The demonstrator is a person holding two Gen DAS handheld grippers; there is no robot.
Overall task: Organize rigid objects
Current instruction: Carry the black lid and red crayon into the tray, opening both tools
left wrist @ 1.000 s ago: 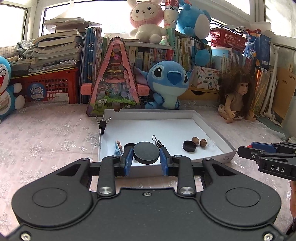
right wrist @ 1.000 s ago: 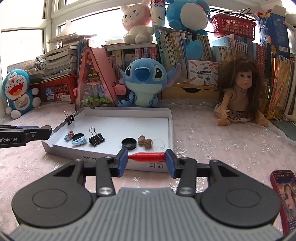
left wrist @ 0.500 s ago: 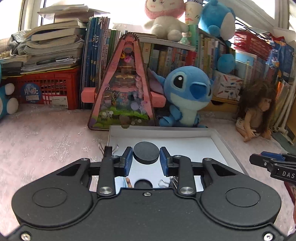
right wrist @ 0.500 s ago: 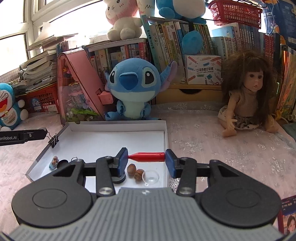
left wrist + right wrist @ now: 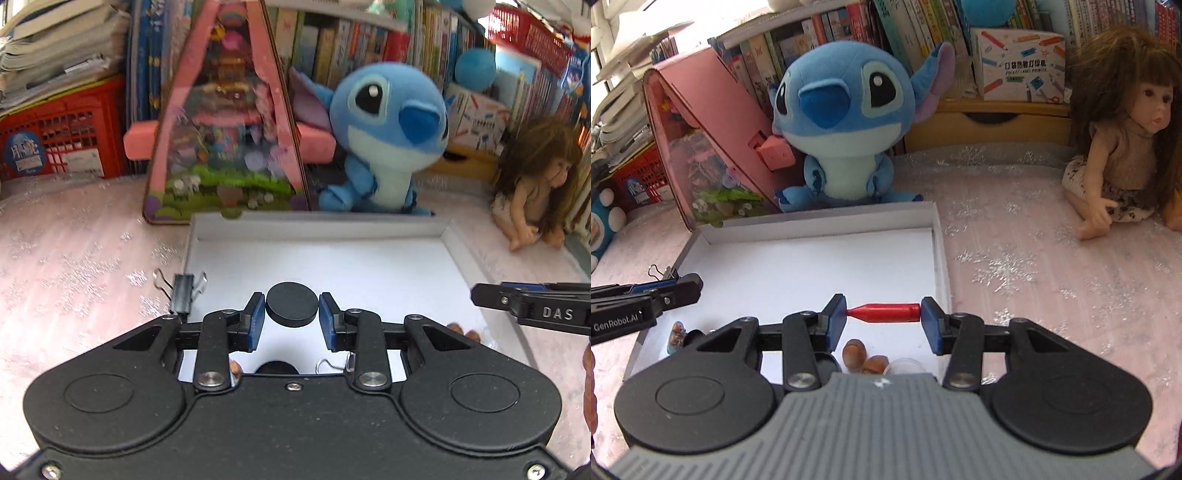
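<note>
Left wrist view: the left gripper (image 5: 291, 321) pinches a flat black round disc (image 5: 292, 308) over the shallow white cardboard tray (image 5: 317, 225); the right gripper (image 5: 883, 321) clamps a small red bottle-shaped piece (image 5: 886, 312) end to end, which could pivot out and land on the brown nuts (image 5: 864, 357)

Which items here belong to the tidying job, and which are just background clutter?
Part of the job:
- black disc in the left tongs
- red piece in the right tongs
- white tray
- two nuts
- binder clip on the tray's edge

Lying about:
- blue plush
- doll
- pink toy house
- books
</note>
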